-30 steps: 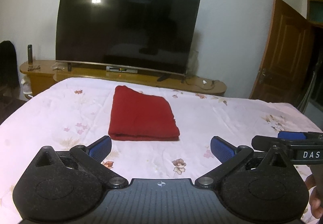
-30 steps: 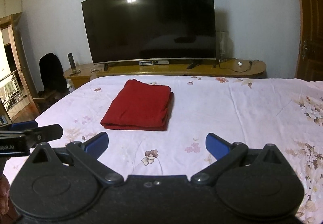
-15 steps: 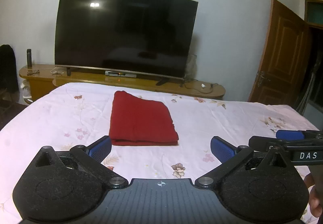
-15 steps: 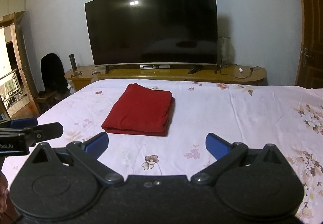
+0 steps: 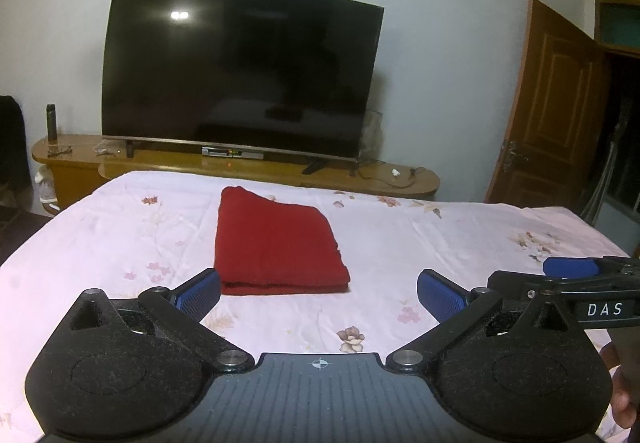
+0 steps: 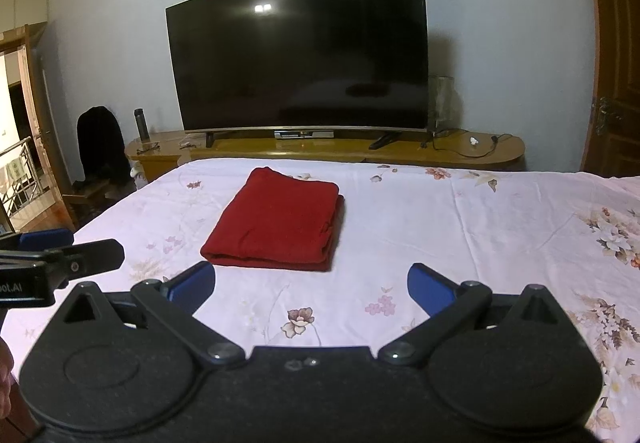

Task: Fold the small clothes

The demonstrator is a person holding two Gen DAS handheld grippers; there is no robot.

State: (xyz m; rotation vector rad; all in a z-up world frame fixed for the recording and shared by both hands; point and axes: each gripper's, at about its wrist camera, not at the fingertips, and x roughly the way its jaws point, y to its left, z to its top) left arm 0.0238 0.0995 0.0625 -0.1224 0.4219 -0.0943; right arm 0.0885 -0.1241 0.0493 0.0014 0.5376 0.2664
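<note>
A red cloth (image 5: pixel 276 243) lies folded into a neat rectangle on the pink floral bed sheet (image 5: pixel 420 243). It also shows in the right wrist view (image 6: pixel 280 227). My left gripper (image 5: pixel 318 293) is open and empty, held above the bed just short of the cloth's near edge. My right gripper (image 6: pixel 310 287) is open and empty, beside the left one and equally short of the cloth. Each gripper shows at the edge of the other's view, the right one (image 5: pixel 568 275) and the left one (image 6: pixel 48 255).
A large dark TV (image 5: pixel 240 75) stands on a low wooden cabinet (image 5: pixel 280 167) beyond the bed's far edge. A brown door (image 5: pixel 552 111) stands open at the right. A dark flask (image 6: pixel 141 123) and a black chair (image 6: pixel 100 147) are at the left.
Both grippers have risen and tilted up a little, so the cloth and bed sit lower in the views. The cloth has not moved.
</note>
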